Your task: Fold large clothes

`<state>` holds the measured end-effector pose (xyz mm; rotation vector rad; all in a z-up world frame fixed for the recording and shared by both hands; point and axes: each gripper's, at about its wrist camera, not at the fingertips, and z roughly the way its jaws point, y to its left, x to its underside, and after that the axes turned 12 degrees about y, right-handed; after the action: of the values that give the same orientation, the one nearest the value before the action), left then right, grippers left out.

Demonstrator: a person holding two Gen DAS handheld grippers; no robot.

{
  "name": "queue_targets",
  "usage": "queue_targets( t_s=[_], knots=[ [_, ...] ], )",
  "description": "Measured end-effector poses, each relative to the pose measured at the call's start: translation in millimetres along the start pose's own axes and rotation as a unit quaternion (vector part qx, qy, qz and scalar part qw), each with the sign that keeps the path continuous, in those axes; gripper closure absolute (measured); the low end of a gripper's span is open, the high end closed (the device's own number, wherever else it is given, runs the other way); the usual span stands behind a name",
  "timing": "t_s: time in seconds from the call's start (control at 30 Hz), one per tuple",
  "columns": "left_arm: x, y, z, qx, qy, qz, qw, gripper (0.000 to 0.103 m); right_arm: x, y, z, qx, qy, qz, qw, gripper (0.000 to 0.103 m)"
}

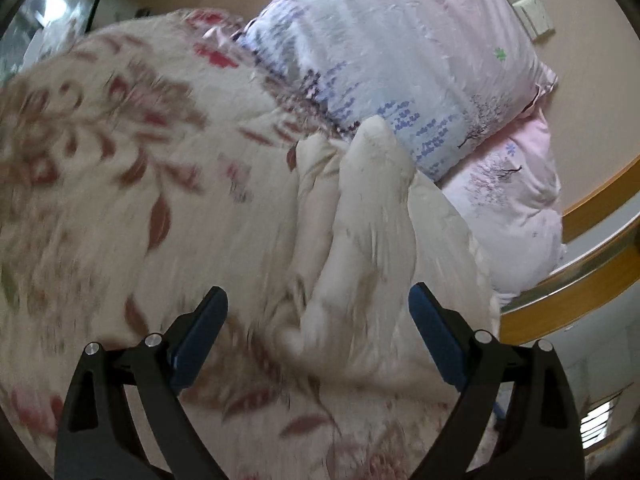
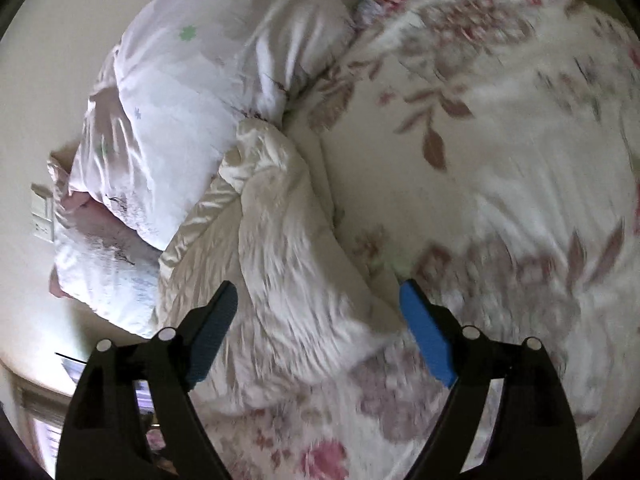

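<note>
Beige walls closed in the scene, with a white switch plate point(image 1: 534, 16) high at the far right of the left wrist view and a wooden bed frame point(image 1: 576, 292) curving along the right edge. Across the bed lay a floral quilt point(image 1: 132, 184), cream with red and brown leaves and blossoms, filling most of both views and smeared by blur. At its far side were two pink pillows: the upper pillow point(image 1: 400, 60), printed with pale blue and purple patches, was propped against the wall, and the lower pillow point(image 1: 516, 196) lay under it, partly covered. A bunched fold of the quilt point(image 1: 372, 224), showing its plain cream underside, rose in a ridge down the middle of the left view, its far tip touching the upper pillow. The left gripper point(image 1: 318, 296) hovered near this ridge with its blue-padded jaws spread wide and nothing between them; the fold's near end lay between the fingers but was not pinched. In the right wrist view the same fold point(image 2: 288, 240) ran from beside the pillows toward the camera, with the flat floral quilt point(image 2: 500, 160) to its right. The right gripper point(image 2: 318, 292) was likewise released, jaws wide apart over the fold's near end, grasping nothing.
</note>
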<state>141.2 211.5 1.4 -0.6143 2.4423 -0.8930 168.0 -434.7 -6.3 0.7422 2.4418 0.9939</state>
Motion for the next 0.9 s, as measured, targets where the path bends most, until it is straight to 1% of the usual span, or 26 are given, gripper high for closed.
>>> queue_targets(
  t_s=[0.07,0.17,0.23,0.3,0.4,0.5,0.57,0.63,0.73,0.83,0.87,0.9],
  knots=[
    [9.9,5.2,1.6,0.011,0.009,-0.012,0.9998,0.01,6.6,-6.1,3.9,-0.014,0.015,0.008,1.0,0.02],
    [23.4,7.3,7.5,0.027,0.023,-0.028,0.999,0.01,13.1,-12.0,14.9,-0.024,0.036,0.019,0.999,0.02],
    [29.3,6.5,12.9,0.034,0.029,-0.038,0.9983,0.01,16.0,-13.8,21.7,-0.027,0.045,0.024,0.998,0.02],
    [35.6,4.1,18.5,0.043,0.033,-0.045,0.9975,0.01,18.9,-13.3,28.9,-0.039,0.053,0.026,0.997,0.02],
    [42.6,-5.2,26.3,0.048,0.029,-0.048,0.9972,0.01,19.6,-7.0,37.6,-0.047,0.053,0.021,0.997,0.023],
    [46.0,-11.3,32.9,0.061,0.022,-0.063,0.9959,0.01,17.3,-2.7,42.9,-0.052,0.042,0.022,0.998,0.025],
    [46.6,-14.9,35.6,0.058,0.016,-0.069,0.9958,0.01,15.4,-2.8,45.5,-0.058,0.035,0.025,0.997,0.028],
    [45.5,-17.9,38.7,0.059,0.01,-0.077,0.9952,0.01,13.8,-3.9,46.6,-0.06,0.029,0.027,0.997,0.033],
    [41.7,-21.5,42.9,0.052,-0.002,-0.085,0.995,0.012,11.4,-4.3,47.4,-0.069,0.02,0.028,0.997,0.035],
    [36.7,-24.4,48.8,0.033,-0.012,-0.079,0.9962,0.018,9.7,-5.0,47.9,-0.067,0.017,0.025,0.997,0.04],
    [35.5,-24.3,49.8,0.03,-0.015,-0.077,0.9964,0.022,8.8,-4.9,48.4,-0.066,0.014,0.023,0.997,0.041],
    [34.0,-23.8,51.0,0.028,-0.019,-0.076,0.9965,0.026,8.1,-5.2,48.9,-0.064,0.014,0.022,0.998,0.044]
  ],
)
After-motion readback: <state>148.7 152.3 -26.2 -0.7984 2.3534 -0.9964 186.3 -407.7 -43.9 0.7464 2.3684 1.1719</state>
